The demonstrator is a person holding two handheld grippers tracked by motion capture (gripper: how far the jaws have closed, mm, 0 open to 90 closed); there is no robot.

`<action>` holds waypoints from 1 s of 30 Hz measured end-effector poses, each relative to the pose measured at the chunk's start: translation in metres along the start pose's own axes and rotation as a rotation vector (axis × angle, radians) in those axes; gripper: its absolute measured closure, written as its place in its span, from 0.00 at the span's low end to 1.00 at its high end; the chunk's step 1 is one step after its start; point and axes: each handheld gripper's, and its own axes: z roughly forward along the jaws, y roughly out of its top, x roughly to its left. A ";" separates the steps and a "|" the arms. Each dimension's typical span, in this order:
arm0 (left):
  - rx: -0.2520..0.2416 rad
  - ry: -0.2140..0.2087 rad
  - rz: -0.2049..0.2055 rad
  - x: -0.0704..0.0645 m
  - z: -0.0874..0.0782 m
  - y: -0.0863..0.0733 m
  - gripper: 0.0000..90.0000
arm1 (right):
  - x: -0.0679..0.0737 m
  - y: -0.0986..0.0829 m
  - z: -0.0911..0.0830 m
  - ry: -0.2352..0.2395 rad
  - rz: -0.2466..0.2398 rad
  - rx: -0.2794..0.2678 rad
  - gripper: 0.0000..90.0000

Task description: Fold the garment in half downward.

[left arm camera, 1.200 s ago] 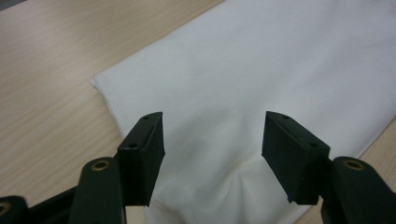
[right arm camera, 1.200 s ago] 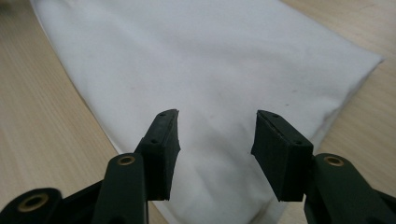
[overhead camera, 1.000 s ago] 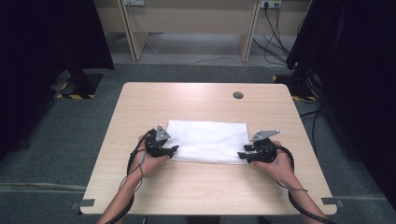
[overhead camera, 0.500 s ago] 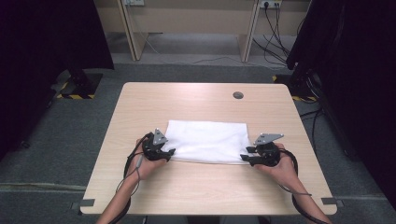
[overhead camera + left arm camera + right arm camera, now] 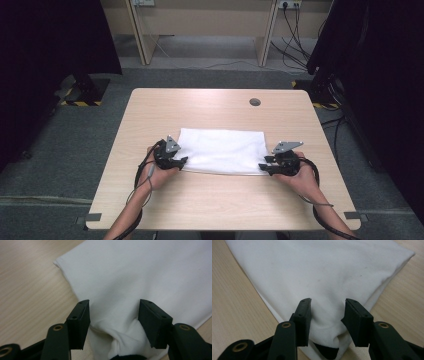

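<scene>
— What do we see along the left gripper (image 5: pixel 113 323)?

— We see its two black jaws standing apart over the near corner of a white folded cloth (image 5: pixel 140 277), which bunches into a small fold between them.

— And around it?

— We see the cloth lying flat on a pale wooden table (image 5: pixel 30 287), its far corner showing layered edges at upper left.

White folded cloth (image 5: pixel 222 151) flat on table (image 5: pixel 210 105)
</scene>
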 end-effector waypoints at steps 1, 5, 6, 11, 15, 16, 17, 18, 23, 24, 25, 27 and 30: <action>0.000 0.000 0.000 0.000 0.000 0.000 0.46 | 0.000 0.000 0.000 0.000 0.000 0.000 0.61; 0.018 0.005 0.000 0.000 0.000 -0.005 0.47 | 0.004 -0.007 -0.002 0.012 0.003 -0.018 0.61; 0.018 0.005 0.000 0.000 0.000 -0.005 0.45 | 0.004 -0.007 -0.002 0.012 0.003 -0.018 0.61; -0.016 0.008 -0.035 0.000 -0.001 -0.005 0.37 | 0.008 -0.006 -0.005 0.002 0.008 -0.032 0.52; -0.043 0.017 -0.079 0.000 -0.003 -0.005 0.33 | 0.012 -0.003 -0.006 0.001 0.005 -0.051 0.47; -0.048 0.016 -0.086 0.000 -0.004 -0.004 0.32 | 0.013 -0.002 -0.006 0.003 0.007 -0.054 0.47; -0.052 0.015 -0.091 -0.001 -0.005 -0.004 0.31 | 0.014 -0.002 -0.006 0.005 0.009 -0.055 0.46; -0.053 0.015 -0.089 -0.001 -0.006 -0.004 0.30 | 0.015 -0.001 -0.006 0.005 0.010 -0.057 0.45; -0.071 0.010 -0.103 -0.004 -0.009 -0.004 0.29 | 0.018 0.001 -0.005 0.003 0.012 -0.057 0.39; -0.076 0.011 -0.107 -0.004 -0.010 -0.004 0.28 | 0.018 0.001 -0.006 0.002 0.013 -0.057 0.38; -0.080 0.014 -0.111 -0.004 -0.011 -0.004 0.27 | 0.019 0.001 -0.006 0.002 0.017 -0.059 0.37; -0.087 0.015 -0.114 -0.004 -0.014 -0.004 0.26 | 0.019 0.002 -0.007 -0.001 0.023 -0.060 0.35; -0.093 0.013 -0.110 -0.006 -0.017 -0.004 0.25 | 0.021 0.004 -0.008 -0.001 0.027 -0.068 0.34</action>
